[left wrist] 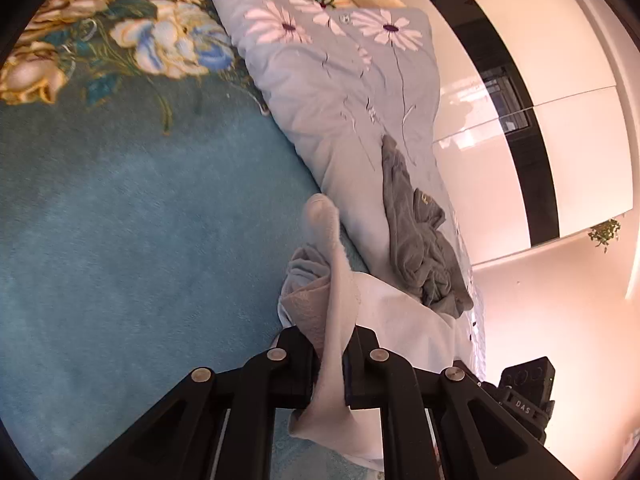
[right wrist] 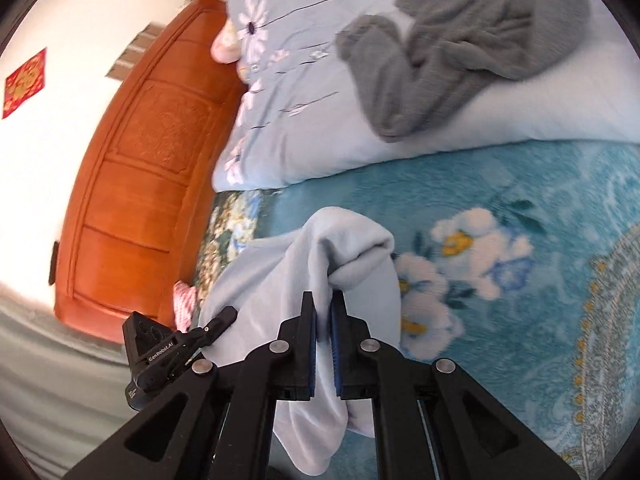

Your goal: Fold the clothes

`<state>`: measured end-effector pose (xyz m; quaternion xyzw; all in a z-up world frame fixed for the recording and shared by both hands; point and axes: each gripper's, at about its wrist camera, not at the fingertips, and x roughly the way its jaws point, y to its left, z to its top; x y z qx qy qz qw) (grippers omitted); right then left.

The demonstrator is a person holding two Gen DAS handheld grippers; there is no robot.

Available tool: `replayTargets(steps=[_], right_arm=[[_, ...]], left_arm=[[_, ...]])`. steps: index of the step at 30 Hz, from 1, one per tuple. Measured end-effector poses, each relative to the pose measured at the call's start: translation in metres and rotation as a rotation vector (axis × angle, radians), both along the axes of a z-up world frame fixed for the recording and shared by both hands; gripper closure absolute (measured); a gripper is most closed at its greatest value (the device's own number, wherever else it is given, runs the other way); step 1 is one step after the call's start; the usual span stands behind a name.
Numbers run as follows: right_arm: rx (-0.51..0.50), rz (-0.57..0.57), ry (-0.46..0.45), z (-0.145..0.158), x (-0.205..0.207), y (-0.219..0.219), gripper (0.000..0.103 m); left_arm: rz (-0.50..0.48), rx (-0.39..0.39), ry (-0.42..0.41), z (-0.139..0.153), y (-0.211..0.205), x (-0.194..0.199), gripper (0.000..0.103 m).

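Left hand-held gripper (left wrist: 330,354) is clamped on a pinch of the pale blue garment (left wrist: 340,320); cloth runs straight through the nearly closed jaws and hangs below them. Right hand-held gripper (right wrist: 323,312) is likewise clamped on a thick fold of the same pale blue garment (right wrist: 304,280), blue pads pressing into bunched fleece. Garment hangs between the two grips, its lower part bunched just above the teal floral blanket (right wrist: 500,208) covering the bed. Fabric judged light, soft and limp: it drapes, does not hold shape, and sags where unsupported. Plush surface should grip the pads well, little slip risk. Better holds would be seams, hem corners or shoulders rather than mid-panel bunches, so the panel spreads flat. Further off, a grey garment (right wrist: 460,40) lies crumpled on the light blue daisy duvet (left wrist: 340,80), not yet folded. Beyond it, a wooden headboard (right wrist: 140,160) and white wardrobe doors (left wrist: 540,80)
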<state>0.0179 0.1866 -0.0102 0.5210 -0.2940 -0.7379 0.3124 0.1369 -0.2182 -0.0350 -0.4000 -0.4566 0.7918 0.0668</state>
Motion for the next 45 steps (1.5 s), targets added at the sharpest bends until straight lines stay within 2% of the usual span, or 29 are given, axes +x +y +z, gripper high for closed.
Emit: replayTargets(steps=[2,5,10,14,17,19,23,29,32,34,36,39,42,43,45], right_arm=[[-0.058,0.043,0.038,0.016,-0.001,-0.008,0.097],[-0.094,0.055,0.053,0.028,-0.003,-0.003,0.097],[-0.045,-0.016,0.024,0.027,0.001,0.037,0.097],[0.017,-0.007,0.081,0.063,0.004,0.046,0.097],[0.082,0.054,0.149,0.1,0.004,0.03,0.098],[0.121,0.112,0.193,0.124,0.006,0.011,0.098],[0.128,0.256,0.264,0.157,0.019,-0.046,0.098],[-0.105,0.395,0.266,0.179,0.042,-0.113,0.098],[-0.182,0.387,0.217,0.167,0.04,-0.114,0.098],[-0.144,0.36,0.169,0.144,0.033,-0.107,0.098],[-0.057,0.33,0.129,0.113,0.024,-0.095,0.098],[0.084,0.278,0.052,0.049,0.003,-0.069,0.098],[0.196,0.183,-0.076,-0.016,-0.017,-0.034,0.098],[0.192,0.16,-0.097,-0.026,-0.02,-0.023,0.098],[0.182,0.113,-0.14,-0.046,-0.027,-0.002,0.098]], left_arm=[[0.001,0.011,0.025,0.006,-0.014,0.017,0.092],[-0.041,0.024,0.055,0.005,-0.003,0.015,0.092],[-0.146,0.045,0.056,-0.004,0.043,-0.012,0.092],[-0.181,0.135,0.052,-0.022,0.062,-0.022,0.092],[-0.154,0.223,0.054,-0.033,0.062,-0.017,0.092],[-0.127,0.253,0.067,-0.032,0.055,-0.01,0.092],[-0.045,0.242,0.112,-0.012,0.016,0.015,0.092],[0.123,0.1,0.178,0.045,-0.066,0.085,0.091],[0.133,0.036,0.171,0.057,-0.081,0.101,0.09],[0.126,0.031,0.144,0.048,-0.08,0.096,0.09],[0.113,0.057,0.072,0.021,-0.07,0.078,0.086],[0.074,0.089,-0.126,-0.039,-0.044,0.036,0.086],[0.025,0.107,-0.261,-0.077,-0.016,0.019,0.086],[0.01,0.118,-0.282,-0.085,-0.009,0.017,0.086],[-0.005,0.14,-0.266,-0.087,-0.004,0.02,0.083]])
